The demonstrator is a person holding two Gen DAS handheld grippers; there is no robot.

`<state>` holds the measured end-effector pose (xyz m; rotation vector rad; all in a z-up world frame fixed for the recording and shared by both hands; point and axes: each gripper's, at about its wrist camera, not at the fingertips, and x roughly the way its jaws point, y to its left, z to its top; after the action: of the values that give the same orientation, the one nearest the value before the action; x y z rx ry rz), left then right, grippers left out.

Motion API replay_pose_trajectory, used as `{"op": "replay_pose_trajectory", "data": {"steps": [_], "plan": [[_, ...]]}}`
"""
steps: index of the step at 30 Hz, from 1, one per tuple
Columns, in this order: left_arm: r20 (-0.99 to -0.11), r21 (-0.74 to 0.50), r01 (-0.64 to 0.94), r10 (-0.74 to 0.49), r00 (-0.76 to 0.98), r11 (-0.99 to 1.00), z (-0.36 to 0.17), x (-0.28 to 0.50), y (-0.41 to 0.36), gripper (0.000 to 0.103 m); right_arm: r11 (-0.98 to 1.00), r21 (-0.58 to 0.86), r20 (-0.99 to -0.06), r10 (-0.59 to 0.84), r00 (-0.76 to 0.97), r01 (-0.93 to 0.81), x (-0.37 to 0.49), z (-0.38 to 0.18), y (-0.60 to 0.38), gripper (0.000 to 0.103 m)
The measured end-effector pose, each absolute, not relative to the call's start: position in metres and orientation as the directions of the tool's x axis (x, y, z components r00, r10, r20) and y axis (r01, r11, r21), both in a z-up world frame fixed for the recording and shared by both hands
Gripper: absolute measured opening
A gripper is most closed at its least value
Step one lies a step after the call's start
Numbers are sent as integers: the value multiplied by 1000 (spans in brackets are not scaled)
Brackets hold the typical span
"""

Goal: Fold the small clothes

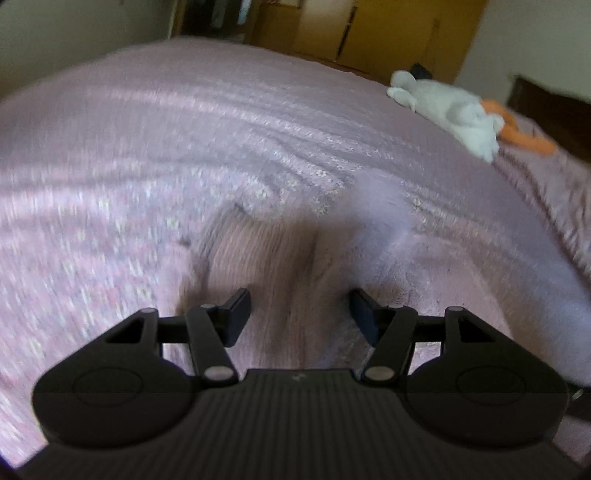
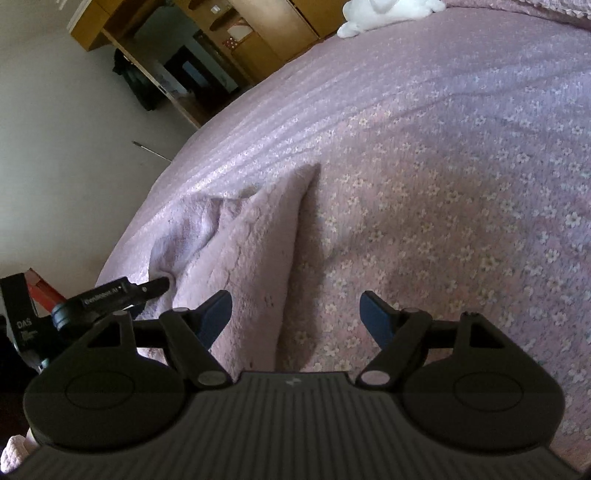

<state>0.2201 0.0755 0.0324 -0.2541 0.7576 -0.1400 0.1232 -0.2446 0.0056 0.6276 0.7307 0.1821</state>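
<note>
A small fluffy pink garment (image 1: 266, 258) lies bunched on the pink floral bedspread (image 1: 147, 147), blurred by motion in the left wrist view. My left gripper (image 1: 301, 314) is open just above it, with cloth under the gap and nothing pinched. In the right wrist view the garment (image 2: 251, 251) rises in a pointed fold near the bed's left edge. My right gripper (image 2: 295, 314) is open, its left fingertip over the garment and its right one over bare bedspread (image 2: 461, 184). One finger (image 2: 147, 288) of the left gripper touches the garment's left edge.
A white stuffed toy (image 1: 450, 110) with orange parts lies at the far right of the bed, and shows at the top edge in the right wrist view (image 2: 384, 11). Wooden cabinets (image 2: 221, 44) stand beyond the bed. The bed drops off to the floor (image 2: 55, 184) on the left.
</note>
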Motion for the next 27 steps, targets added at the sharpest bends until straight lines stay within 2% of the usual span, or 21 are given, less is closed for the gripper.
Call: {"op": "replay_pose_trajectory", "data": {"steps": [5, 9, 14, 15, 16, 18, 22, 27], "plan": [[-632, -437, 1, -307, 711, 900, 25, 212, 92, 60, 819, 573, -561, 373, 739, 21, 124, 6, -232, 82], [-608, -512, 13, -373, 701, 859, 23, 209, 94, 60, 838, 545, -566, 361, 741, 7, 125, 6, -221, 82], [-619, -461, 33, -349, 703, 887, 22, 212, 80, 58, 830, 558, -562, 372, 739, 6, 129, 1, -217, 82], [-617, -443, 45, -340, 710, 896, 22, 212, 76, 39, 827, 561, -559, 373, 741, 7, 131, 1, -216, 82], [-612, -425, 68, -341, 713, 903, 22, 212, 71, 31, 824, 567, -553, 374, 745, 7, 132, 2, -215, 82], [-606, -367, 95, -315, 730, 925, 27, 209, 62, 25, 816, 578, -534, 374, 758, 4, 135, 6, -214, 82], [-605, -324, 116, -300, 737, 939, 41, 205, 58, 20, 811, 585, -512, 371, 775, -2, 146, 14, -207, 82], [-554, -420, 84, -329, 765, 904, 68, 200, 91, 19, 811, 584, -481, 390, 785, -45, 146, 30, -193, 82]]}}
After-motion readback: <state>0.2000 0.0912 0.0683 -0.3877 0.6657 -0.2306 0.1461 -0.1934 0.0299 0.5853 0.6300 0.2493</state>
